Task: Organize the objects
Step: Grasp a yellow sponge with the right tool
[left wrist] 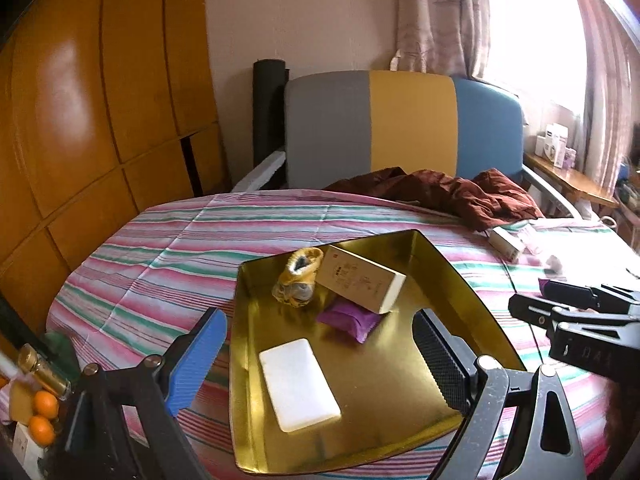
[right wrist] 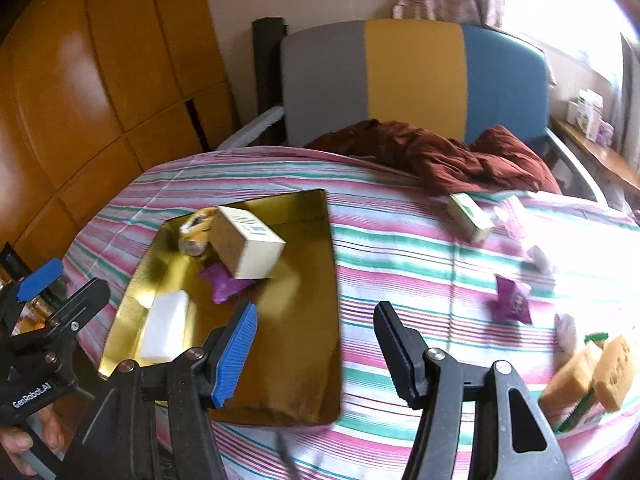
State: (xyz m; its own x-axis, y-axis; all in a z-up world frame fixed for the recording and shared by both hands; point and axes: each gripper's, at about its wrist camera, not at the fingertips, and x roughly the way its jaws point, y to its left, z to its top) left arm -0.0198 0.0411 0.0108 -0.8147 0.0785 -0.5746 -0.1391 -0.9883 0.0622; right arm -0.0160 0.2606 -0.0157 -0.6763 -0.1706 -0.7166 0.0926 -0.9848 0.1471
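A gold tray [left wrist: 452, 292] [right wrist: 304, 320] lies on the striped bedspread. In it are a white block [left wrist: 298, 384] [right wrist: 166, 330], a purple packet [left wrist: 348, 318] [right wrist: 224, 284], a cream box [left wrist: 362, 278] [right wrist: 248, 246] resting partly on that packet, and a yellow pouch [left wrist: 298, 278] [right wrist: 196, 232]. My left gripper [left wrist: 320, 364] hovers open over the tray's near end with nothing between its pads. My right gripper [right wrist: 316, 354] is open and empty over the tray's near right edge. To its right on the bed lie a second purple packet [right wrist: 514, 300], a green-and-white box [right wrist: 470, 216] and two yellow sponges [right wrist: 592, 368].
A brown cloth [left wrist: 452, 196] [right wrist: 448, 152] is bunched at the head of the bed below the grey, yellow and blue headboard [left wrist: 412, 120]. A wooden wardrobe [left wrist: 100, 100] stands on the left. Oranges [left wrist: 44, 404] sit at the lower left. A side shelf [left wrist: 572, 180] holds small boxes.
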